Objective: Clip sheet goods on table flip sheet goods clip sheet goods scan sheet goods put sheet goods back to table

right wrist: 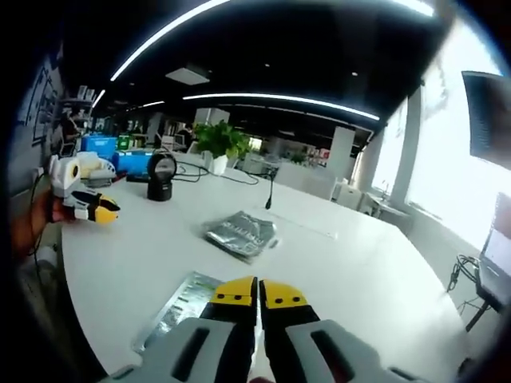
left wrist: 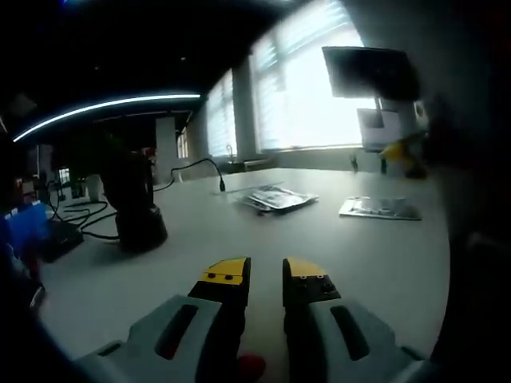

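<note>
A pile of silvery sheet goods (left wrist: 275,198) lies mid-table, and a single flat sheet (left wrist: 379,209) lies to its right. My left gripper (left wrist: 266,273) hovers over bare table well short of both, jaws apart and holding nothing. In the right gripper view the pile (right wrist: 239,233) sits ahead. The single sheet (right wrist: 180,307) lies just left of and partly under my right gripper (right wrist: 259,292), whose yellow tips are together with nothing seen between them. The left gripper (right wrist: 84,201) shows at the far left in a hand.
The white table (left wrist: 200,239) carries a black scanner on a stand (left wrist: 136,209), also in the right gripper view (right wrist: 162,175), with cables (left wrist: 80,215) beside it. A monitor (left wrist: 371,72) hangs by the bright windows. A plant (right wrist: 219,140) stands beyond the table.
</note>
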The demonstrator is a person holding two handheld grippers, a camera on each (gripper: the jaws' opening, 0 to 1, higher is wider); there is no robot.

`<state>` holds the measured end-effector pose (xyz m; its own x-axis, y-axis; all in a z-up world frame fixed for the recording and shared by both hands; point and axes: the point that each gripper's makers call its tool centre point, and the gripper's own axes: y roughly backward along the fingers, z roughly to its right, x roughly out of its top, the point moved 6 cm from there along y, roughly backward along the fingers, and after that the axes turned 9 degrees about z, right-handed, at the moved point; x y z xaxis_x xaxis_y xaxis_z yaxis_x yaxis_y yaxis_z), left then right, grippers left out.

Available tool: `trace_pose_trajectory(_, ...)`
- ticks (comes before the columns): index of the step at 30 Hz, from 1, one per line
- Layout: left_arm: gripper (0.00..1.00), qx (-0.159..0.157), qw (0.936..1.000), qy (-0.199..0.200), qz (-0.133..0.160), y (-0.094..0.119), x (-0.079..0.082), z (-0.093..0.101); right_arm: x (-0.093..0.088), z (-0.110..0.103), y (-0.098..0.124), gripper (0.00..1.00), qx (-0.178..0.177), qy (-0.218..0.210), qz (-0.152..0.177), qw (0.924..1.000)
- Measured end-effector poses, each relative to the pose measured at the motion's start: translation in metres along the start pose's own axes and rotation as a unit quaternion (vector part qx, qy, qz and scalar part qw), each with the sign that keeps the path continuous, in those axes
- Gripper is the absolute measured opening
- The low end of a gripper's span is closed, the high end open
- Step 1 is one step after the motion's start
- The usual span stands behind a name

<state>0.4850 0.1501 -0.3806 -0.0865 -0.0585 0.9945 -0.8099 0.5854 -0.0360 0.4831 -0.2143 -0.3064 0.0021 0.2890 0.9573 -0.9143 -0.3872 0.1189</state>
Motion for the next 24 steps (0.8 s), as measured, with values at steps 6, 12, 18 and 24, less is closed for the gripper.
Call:
trace_pose_trajectory(6,0.09,-0.005,1.0,0.004,0.001,0.0,0.0,0.0,-0.009,0.001,-0.01,0.0,0.018,0.013,-0.028,0.9994)
trace_pose_trajectory(12,0.1,-0.007,1.0,-0.005,-0.005,0.0,-0.001,0.001,-0.019,0.007,-0.019,0.02,0.031,0.023,-0.059,0.9975)
trace_pose_trajectory(18,0.1,-0.009,0.9999,-0.009,-0.008,0.0,-0.002,0.002,-0.023,0.009,-0.029,0.04,0.05,0.026,-0.08,0.9952)
trace_pose_trajectory(24,0.1,-0.01,0.9999,-0.009,-0.008,0.0,-0.002,0.002,-0.03,0.009,-0.044,0.05,0.071,0.03,-0.11,0.9909)
